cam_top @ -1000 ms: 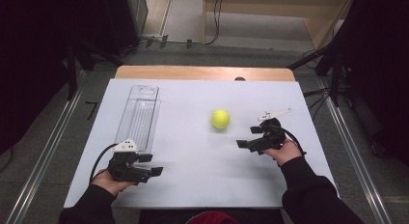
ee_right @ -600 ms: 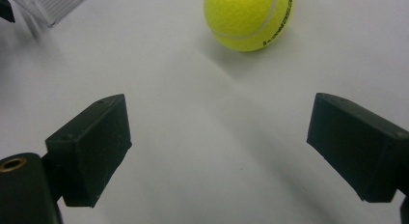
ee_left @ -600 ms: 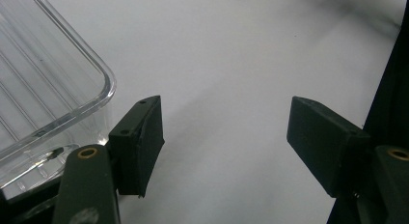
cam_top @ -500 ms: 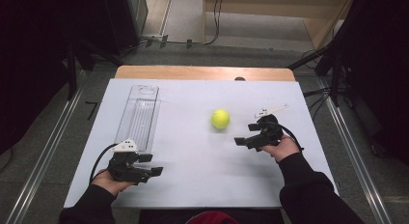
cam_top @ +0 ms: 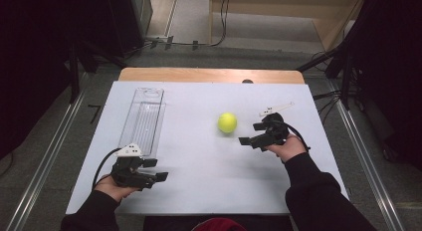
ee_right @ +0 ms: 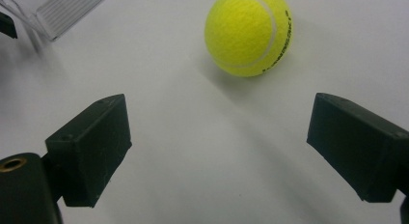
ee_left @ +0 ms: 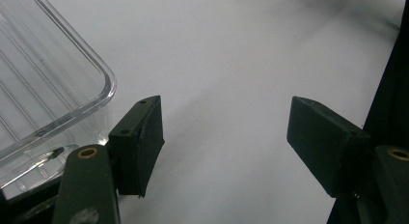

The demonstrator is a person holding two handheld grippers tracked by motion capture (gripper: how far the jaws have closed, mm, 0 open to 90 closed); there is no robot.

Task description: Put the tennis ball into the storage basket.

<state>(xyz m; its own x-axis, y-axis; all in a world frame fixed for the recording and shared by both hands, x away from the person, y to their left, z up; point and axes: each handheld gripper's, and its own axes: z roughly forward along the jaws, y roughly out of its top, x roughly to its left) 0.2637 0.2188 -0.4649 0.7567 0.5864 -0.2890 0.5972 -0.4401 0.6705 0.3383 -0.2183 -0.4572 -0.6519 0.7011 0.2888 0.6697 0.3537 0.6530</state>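
Observation:
A yellow tennis ball [cam_top: 227, 122] lies on the white table top [cam_top: 209, 176], right of centre. My right gripper [cam_top: 247, 140] sits just right of the ball, jaws wide open and pointing at it; in the right gripper view the ball [ee_right: 249, 32] lies ahead of the open right gripper [ee_right: 219, 151], apart from both jaws. A clear plastic tray [cam_top: 143, 120] lies lengthwise at the left. My left gripper [cam_top: 155, 170] rests near the table's front left, open and empty. In the left gripper view, the tray's corner [ee_left: 46, 84] lies beside one jaw of the left gripper [ee_left: 226, 142].
A small white clip-like piece [cam_top: 275, 109] lies behind the right hand. A wooden strip [cam_top: 209, 75] borders the table's far edge. Metal rails [cam_top: 366, 161] run along both sides, with dark stands and cables on the floor behind.
My right gripper has crept left toward the tennis ball. The left gripper, ball and tray have stayed where they were.

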